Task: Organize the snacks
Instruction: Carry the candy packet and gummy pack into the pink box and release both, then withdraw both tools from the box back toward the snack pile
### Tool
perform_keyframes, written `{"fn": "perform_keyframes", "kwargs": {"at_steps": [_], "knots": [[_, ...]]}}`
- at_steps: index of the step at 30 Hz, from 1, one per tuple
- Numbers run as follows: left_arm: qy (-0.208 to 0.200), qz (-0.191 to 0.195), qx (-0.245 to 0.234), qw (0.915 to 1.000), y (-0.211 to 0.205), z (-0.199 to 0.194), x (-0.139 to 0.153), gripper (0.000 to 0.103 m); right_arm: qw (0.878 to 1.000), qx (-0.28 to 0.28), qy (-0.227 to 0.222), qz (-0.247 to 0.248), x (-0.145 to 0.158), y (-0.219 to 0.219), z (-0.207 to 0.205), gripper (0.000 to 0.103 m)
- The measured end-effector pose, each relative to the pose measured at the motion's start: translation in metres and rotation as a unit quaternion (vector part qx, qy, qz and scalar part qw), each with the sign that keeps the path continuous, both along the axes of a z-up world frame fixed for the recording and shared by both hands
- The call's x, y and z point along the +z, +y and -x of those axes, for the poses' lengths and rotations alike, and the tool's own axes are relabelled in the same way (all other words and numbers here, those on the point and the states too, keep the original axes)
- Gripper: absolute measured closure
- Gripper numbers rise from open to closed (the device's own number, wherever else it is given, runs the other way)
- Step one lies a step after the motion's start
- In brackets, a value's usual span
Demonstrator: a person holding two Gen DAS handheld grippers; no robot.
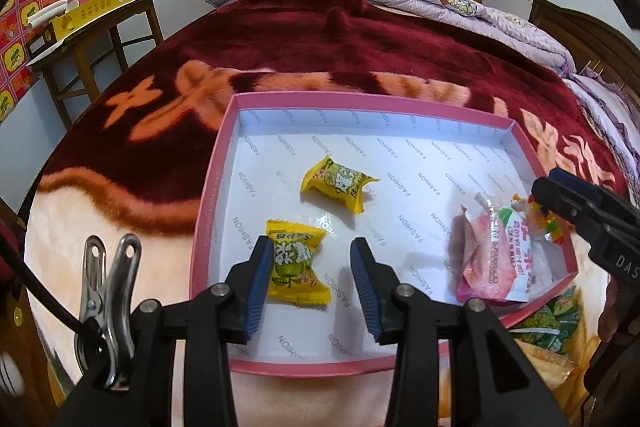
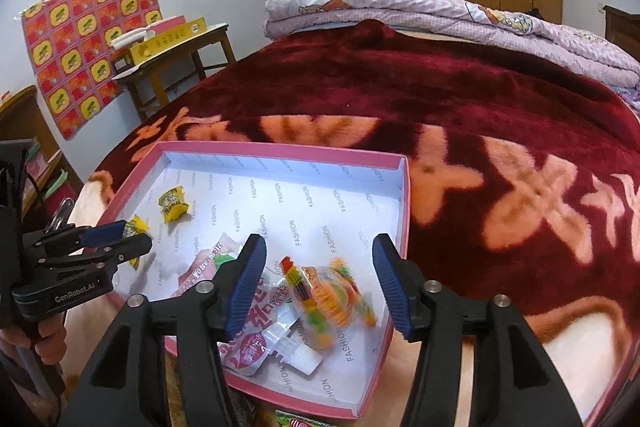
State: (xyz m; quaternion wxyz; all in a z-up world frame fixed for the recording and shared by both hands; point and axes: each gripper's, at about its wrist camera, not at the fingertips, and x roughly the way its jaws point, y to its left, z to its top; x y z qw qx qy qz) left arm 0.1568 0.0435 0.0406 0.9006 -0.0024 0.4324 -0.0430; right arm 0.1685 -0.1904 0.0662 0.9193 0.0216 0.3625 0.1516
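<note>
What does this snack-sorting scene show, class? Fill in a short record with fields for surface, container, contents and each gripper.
surface: red and orange blanket on a bed
container: shallow pink box, white lining
contents: two yellow candies on its left side; pink pouches and a clear packet of colourful sweets on its right side
left gripper: open, nearer yellow candy between the jaws
right gripper: open above the clear packet

The orange and green sweet packet (image 2: 334, 301) is being smeared by motion blur, so its print cannot be read; green wrappers (image 1: 554, 323) outside the pink box (image 1: 208, 211) are being hidden behind its wall; the right gripper (image 1: 560, 203) is being cut off by the picture's edge, its fingertips not being told apart.
</note>
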Motion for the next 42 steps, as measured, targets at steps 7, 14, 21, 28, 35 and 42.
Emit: {"fn": "perform_keyframes", "kwargs": {"at_steps": [7, 14, 21, 28, 35, 42], "knots": [[-0.007, 0.005, -0.005, 1.0, -0.001, 0.007, 0.011, 0.061, 1.0, 0.001, -0.005, -0.007, 0.006, 0.001, 0.008, 0.045], [-0.011, 0.008, -0.01, 0.9999, -0.004, 0.014, 0.019, 0.06, 1.0, 0.006, -0.011, -0.008, 0.012, 0.001, 0.02, 0.045], [-0.019, 0.01, -0.015, 0.9996, -0.005, 0.024, 0.028, 0.06, 1.0, 0.004, -0.008, -0.016, 0.013, -0.001, 0.029, 0.045], [-0.028, 0.01, -0.028, 0.9992, -0.013, 0.039, 0.038, 0.06, 1.0, 0.005, -0.008, -0.023, 0.014, -0.002, 0.044, 0.045], [-0.027, 0.016, -0.036, 0.9989, -0.017, 0.053, 0.04, 0.06, 1.0, 0.008, -0.006, -0.024, 0.014, -0.002, 0.059, 0.045], [-0.016, 0.027, -0.036, 0.9989, -0.017, 0.065, 0.035, 0.06, 1.0, 0.007, 0.001, -0.026, 0.011, -0.004, 0.074, 0.045]]}}
